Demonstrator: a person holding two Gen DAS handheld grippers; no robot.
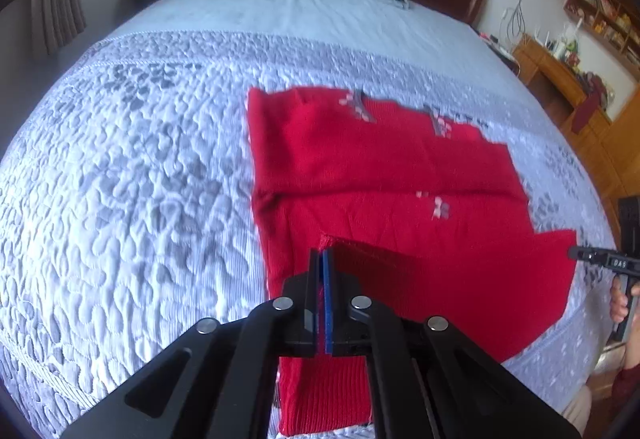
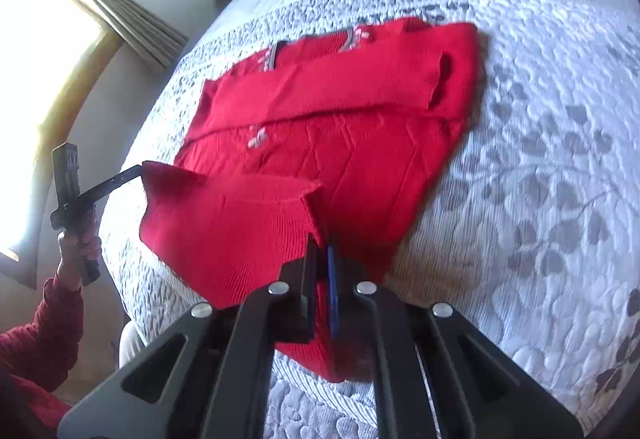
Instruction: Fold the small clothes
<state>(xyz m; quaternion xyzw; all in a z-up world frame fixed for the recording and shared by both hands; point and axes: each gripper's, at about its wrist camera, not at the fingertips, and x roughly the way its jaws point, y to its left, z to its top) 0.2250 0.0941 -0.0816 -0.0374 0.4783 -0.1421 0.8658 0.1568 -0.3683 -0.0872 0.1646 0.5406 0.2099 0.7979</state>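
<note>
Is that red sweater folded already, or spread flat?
Partly folded: the red sweater has one sleeve across it; both grippers lift its near edge.

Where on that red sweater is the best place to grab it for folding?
At the ribbed bottom hem, one corner per gripper, coming in from the bed's near edge. The red sweater lies flat with sleeves folded across, so the hem lifts evenly. Both the left gripper and right gripper are shut on those corners.
</note>
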